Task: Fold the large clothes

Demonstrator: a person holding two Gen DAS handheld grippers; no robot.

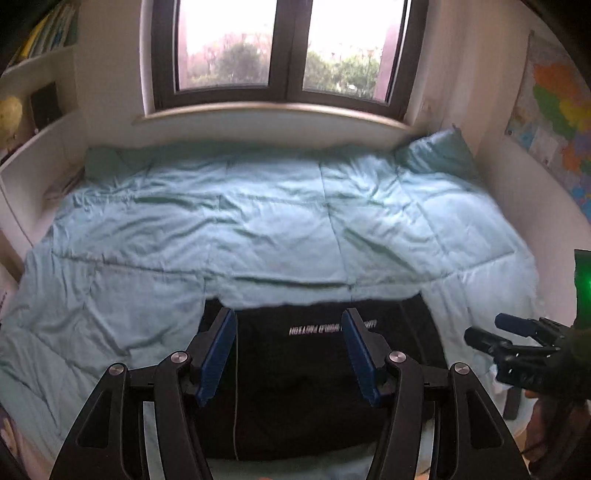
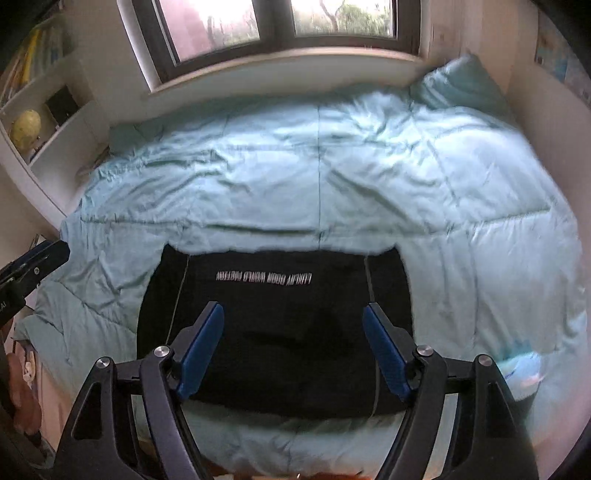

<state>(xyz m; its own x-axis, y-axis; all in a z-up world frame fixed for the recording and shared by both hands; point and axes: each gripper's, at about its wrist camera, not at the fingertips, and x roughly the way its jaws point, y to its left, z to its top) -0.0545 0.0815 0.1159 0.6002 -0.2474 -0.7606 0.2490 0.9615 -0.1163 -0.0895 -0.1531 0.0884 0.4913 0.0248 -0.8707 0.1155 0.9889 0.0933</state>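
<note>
Left wrist view has the left gripper [image 1: 290, 325] spread wide with nothing between its blue pads [image 1: 218, 354], hovering over a black garment [image 1: 314, 387] lying flat in the lower middle of the frame on a light blue quilt [image 1: 221, 229]. White lettering on the garment reads upside down. Over at the right edge sits the right gripper [image 1: 495, 332]. Right wrist view shows the right gripper spread too, empty, with the garment dead centre and a window [image 2: 280, 22] up top.
</note>
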